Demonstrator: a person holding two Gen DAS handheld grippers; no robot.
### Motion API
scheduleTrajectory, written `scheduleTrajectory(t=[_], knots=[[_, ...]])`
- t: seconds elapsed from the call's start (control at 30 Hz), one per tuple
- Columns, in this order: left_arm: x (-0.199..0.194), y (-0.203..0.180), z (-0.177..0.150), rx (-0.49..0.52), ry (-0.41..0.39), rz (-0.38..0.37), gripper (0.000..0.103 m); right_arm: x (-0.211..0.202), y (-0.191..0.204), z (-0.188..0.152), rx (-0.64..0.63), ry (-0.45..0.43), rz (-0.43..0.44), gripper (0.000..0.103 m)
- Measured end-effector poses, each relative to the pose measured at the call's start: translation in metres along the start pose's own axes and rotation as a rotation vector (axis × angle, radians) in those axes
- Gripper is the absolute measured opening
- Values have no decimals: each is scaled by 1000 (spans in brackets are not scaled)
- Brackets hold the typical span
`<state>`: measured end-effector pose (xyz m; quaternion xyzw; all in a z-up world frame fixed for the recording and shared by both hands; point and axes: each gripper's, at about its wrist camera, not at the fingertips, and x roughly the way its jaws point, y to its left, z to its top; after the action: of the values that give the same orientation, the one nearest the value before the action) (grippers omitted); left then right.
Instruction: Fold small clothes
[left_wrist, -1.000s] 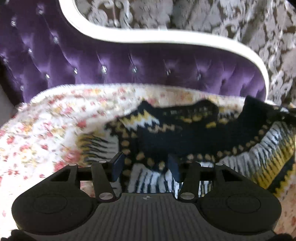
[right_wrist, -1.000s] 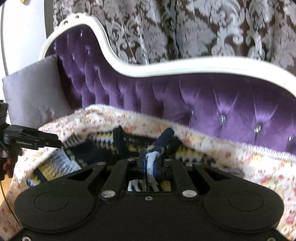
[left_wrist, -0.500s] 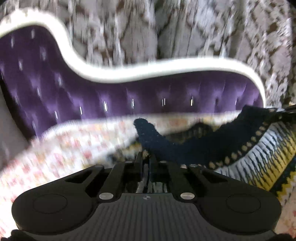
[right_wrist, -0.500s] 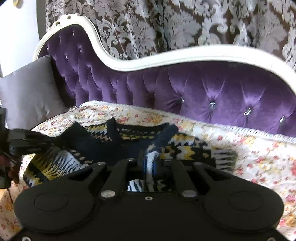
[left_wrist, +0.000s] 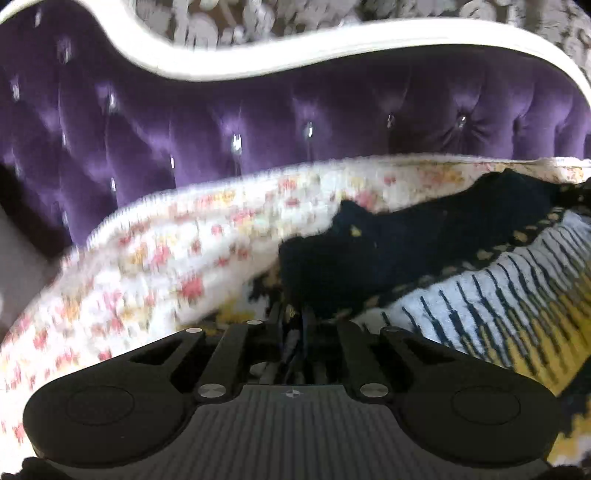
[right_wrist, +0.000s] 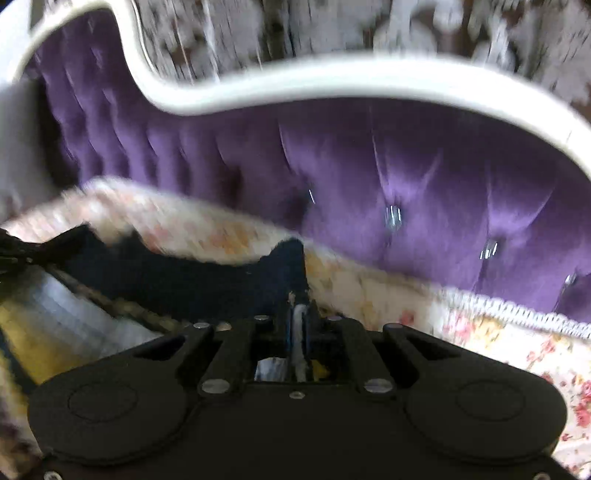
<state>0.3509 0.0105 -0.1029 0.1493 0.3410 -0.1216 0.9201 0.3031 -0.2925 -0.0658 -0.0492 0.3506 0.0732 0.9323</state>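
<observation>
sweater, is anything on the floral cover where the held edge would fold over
Nothing visible. Both grippers, left and right, are shut on the sweater; the floral cover beyond it looks bare, though blurred.

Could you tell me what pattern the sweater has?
Navy with yellow and white knitted bands on the sweater; left wrist view.

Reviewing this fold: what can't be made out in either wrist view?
- Left view: where the left tongs pinch the sweater; knit bunches over the tips.
- Right view: sweater pattern; motion blur.
- Both views: sweater's lower half; gripper bodies cover it.
- Sofa seat; floral cover hides it.
</observation>
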Motion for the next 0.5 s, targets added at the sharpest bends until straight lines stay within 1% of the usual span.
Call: scheduleTrajectory(t=[0.03,0.1,0.13,0.17,0.2,0.23,0.27,0.33,0.4,0.5], knots=[[-1,0,0,22,4,4,13,8,-1,-5,-1,22,-11,16],[-7,3,5,36,22,4,22,6,-6,-9,14,1,-29,37],[-14,7,8,25,23,11,29,1,-11,-8,44,-6,-35,40],[-20,11,11,2,11,14,31,-6,-15,-8,72,-20,-41,44],[-30,16,13,-26,-8,10,31,-17,-20,-8,97,-48,-51,45],[-45,20,13,-52,-30,-2,36,-28,-23,-7,109,-73,-58,46],[-55,23,13,-67,-42,-15,45,-42,-26,-8,118,-98,-61,46],[-79,21,3,-86,-62,-63,55,-66,-31,-11,145,-125,-31,46],[-94,14,-10,-86,-52,-116,55,-88,-35,-22,174,-128,24,46],[-108,-2,-36,-97,-18,-157,55,-112,-35,-43,196,-101,74,47]])
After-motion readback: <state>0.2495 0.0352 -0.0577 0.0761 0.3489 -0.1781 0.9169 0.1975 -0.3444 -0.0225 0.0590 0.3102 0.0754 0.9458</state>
